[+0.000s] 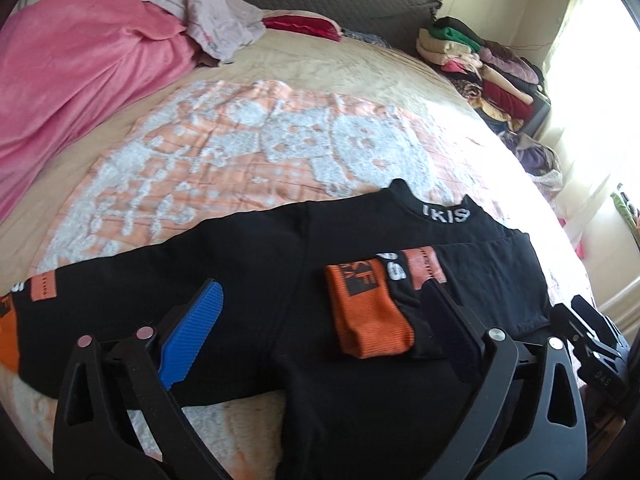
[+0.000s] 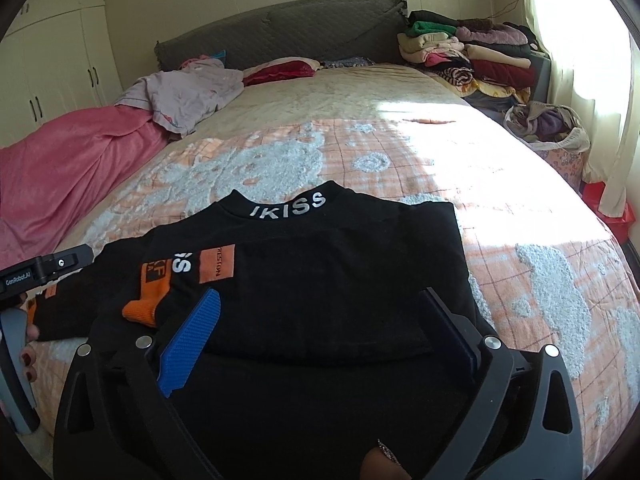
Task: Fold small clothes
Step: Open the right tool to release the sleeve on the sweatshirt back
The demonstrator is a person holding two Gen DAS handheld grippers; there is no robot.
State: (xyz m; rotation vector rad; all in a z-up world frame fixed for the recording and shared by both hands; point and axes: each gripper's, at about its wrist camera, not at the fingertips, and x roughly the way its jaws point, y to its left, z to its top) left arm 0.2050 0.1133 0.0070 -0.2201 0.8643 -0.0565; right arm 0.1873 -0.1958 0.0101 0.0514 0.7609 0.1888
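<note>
A small black top (image 1: 280, 264) with white "IKISS" lettering on the collar lies flat on the bed. It also shows in the right wrist view (image 2: 320, 276). Its right sleeve, with an orange cuff (image 1: 368, 316), is folded across the body; the left sleeve (image 1: 36, 292) stretches out to the left. My left gripper (image 1: 320, 328) is open just above the lower middle of the top and holds nothing. My right gripper (image 2: 324, 328) is open over the top's right half, empty. The left gripper's body (image 2: 44, 268) shows at the left edge of the right wrist view.
The bed (image 2: 520, 216) has an orange and white patterned blanket. A pink blanket (image 1: 72, 92) and a pale garment (image 1: 224, 24) lie at the left. Stacks of folded clothes (image 2: 468, 56) stand at the far right by the headboard. A bag of clothes (image 2: 548, 128) sits beside the bed.
</note>
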